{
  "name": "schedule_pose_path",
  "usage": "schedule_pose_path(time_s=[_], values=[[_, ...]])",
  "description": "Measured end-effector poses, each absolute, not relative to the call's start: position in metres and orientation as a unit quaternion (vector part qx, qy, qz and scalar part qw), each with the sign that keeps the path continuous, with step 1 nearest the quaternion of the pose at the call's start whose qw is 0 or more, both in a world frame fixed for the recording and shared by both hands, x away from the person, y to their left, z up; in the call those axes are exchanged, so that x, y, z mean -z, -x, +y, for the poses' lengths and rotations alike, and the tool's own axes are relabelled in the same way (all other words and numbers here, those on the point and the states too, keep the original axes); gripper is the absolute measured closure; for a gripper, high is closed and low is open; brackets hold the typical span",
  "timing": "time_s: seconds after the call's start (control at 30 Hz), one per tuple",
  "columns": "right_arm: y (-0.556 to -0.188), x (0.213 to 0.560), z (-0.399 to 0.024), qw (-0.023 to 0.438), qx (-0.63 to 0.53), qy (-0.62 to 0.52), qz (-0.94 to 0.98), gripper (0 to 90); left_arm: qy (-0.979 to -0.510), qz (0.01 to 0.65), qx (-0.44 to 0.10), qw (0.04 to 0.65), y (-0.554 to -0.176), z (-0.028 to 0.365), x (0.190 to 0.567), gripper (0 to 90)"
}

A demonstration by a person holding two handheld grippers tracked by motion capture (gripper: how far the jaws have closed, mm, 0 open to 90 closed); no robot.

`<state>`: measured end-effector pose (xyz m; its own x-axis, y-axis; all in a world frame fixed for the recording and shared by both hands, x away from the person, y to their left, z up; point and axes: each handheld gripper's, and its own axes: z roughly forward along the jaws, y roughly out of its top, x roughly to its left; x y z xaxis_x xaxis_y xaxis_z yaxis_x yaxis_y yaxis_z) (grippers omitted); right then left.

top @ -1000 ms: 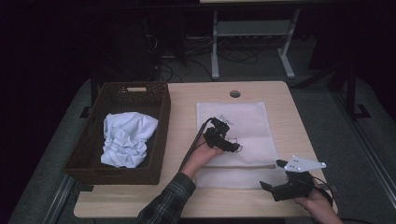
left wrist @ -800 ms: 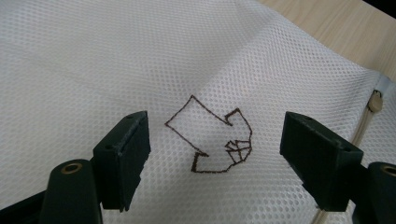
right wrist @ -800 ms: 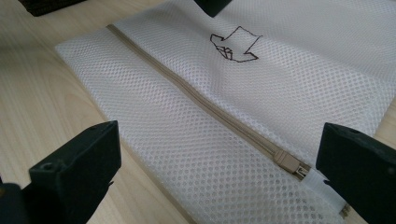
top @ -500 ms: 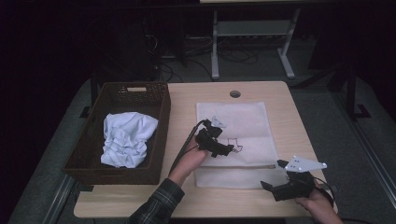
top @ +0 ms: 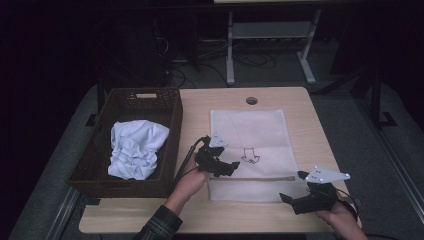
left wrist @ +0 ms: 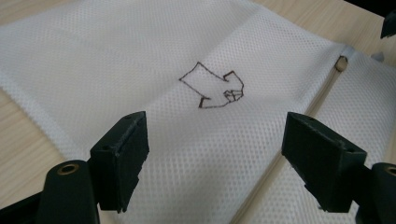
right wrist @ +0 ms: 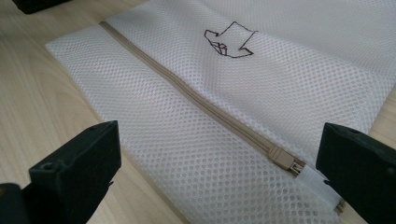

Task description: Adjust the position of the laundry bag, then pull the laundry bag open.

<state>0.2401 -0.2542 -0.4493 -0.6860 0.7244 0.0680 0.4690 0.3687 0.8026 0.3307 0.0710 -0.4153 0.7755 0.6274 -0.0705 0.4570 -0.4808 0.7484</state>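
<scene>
White mesh bag lies under both grippers' fingers, spread wide apart, holding nothing.

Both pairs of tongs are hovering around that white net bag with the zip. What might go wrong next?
The zipper pull is small and lies flat, so the open right tongs might pinch mesh instead. The mesh bag lies loose on the smooth table; with the left tongs open above it, not gripping, it may slide or bunch when tugged.
</scene>
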Motion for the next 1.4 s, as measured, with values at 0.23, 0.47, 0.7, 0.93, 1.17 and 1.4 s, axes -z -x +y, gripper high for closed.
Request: schedule_pose_path(time_s=[0.23,0.47,0.7,0.93,1.17,1.4], values=[[-0.242,0.451,-0.254,0.151,-0.421,-0.370,0.815,0.0,-0.847,0.325,-0.112,0.407,-0.315,0.089,0.419,21.4],[-0.243,0.452,-0.255,0.150,-0.417,-0.373,0.815,0.0,-0.847,0.328,-0.117,0.402,-0.298,0.105,0.426,18.7],[-0.244,0.453,-0.257,0.153,-0.415,-0.372,0.816,0.0,-0.845,0.332,-0.126,0.400,-0.286,0.116,0.434,17.4],[-0.246,0.452,-0.258,0.149,-0.416,-0.369,0.817,0.0,-0.845,0.331,-0.128,0.399,-0.278,0.124,0.437,17.4],[-0.255,0.452,-0.263,0.142,-0.405,-0.366,0.826,0.0,-0.845,0.332,-0.126,0.400,-0.273,0.133,0.441,17.4],[-0.264,0.450,-0.274,0.135,-0.404,-0.361,0.830,5.3,-0.846,0.332,-0.123,0.398,-0.272,0.132,0.443,17.4]])
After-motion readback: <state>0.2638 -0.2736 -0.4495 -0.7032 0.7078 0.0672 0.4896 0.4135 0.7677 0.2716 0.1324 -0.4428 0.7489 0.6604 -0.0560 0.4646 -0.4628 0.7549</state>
